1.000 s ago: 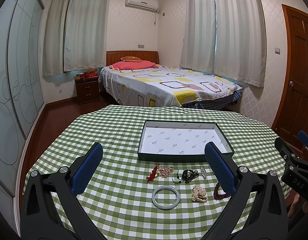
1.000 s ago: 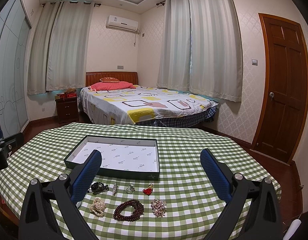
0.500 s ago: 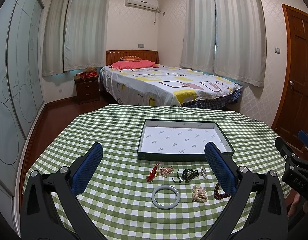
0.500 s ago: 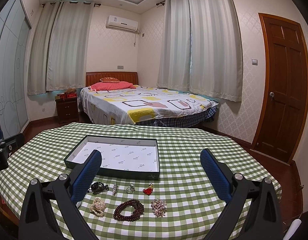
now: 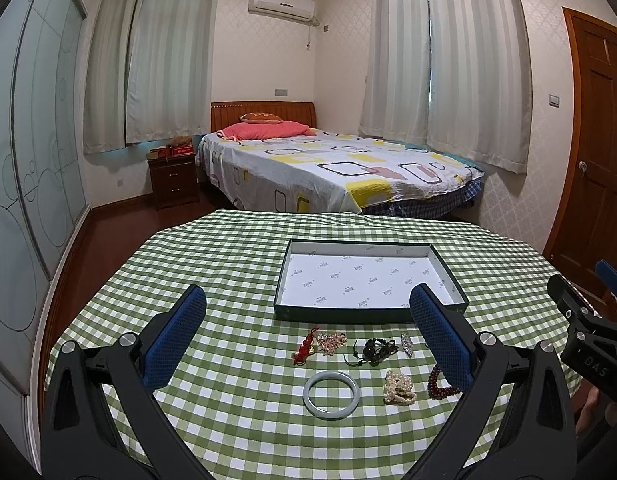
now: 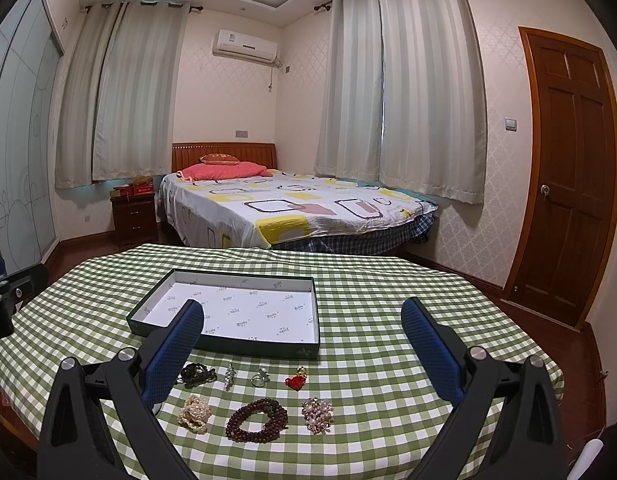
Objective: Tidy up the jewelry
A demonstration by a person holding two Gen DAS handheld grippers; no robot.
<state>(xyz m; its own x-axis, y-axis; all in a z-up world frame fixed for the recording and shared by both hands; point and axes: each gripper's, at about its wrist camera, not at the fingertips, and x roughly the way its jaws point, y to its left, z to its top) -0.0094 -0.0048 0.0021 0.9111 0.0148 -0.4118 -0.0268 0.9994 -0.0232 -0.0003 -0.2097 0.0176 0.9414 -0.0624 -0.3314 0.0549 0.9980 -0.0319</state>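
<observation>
A shallow dark box with white lining (image 5: 370, 316) (image 6: 224, 345) sits empty on the green checked table. In front of it lie jewelry pieces: a pale jade bangle (image 5: 331, 394), a pearl bracelet (image 5: 399, 387) (image 6: 194, 413), a dark red bead bracelet (image 6: 256, 419) (image 5: 438, 384), a red knot charm (image 5: 306, 350), a pinkish bead cluster (image 5: 331, 343), a dark cord bracelet (image 5: 374, 350) (image 6: 196, 374), a silver clip (image 5: 406, 343) (image 6: 229, 376), a ring (image 6: 260, 378), a red heart charm (image 6: 296, 380) and a crystal cluster (image 6: 317, 410). My left gripper (image 5: 306, 304) and right gripper (image 6: 302, 316) are both open and empty, above the table's near side.
The checked tablecloth (image 5: 228, 264) covers a round table whose edges drop off left and right. Beyond it stand a bed (image 5: 332, 168), a nightstand (image 5: 174, 178) and a wooden door (image 6: 568, 184). The right gripper's body shows at the left wrist view's right edge (image 5: 588, 340).
</observation>
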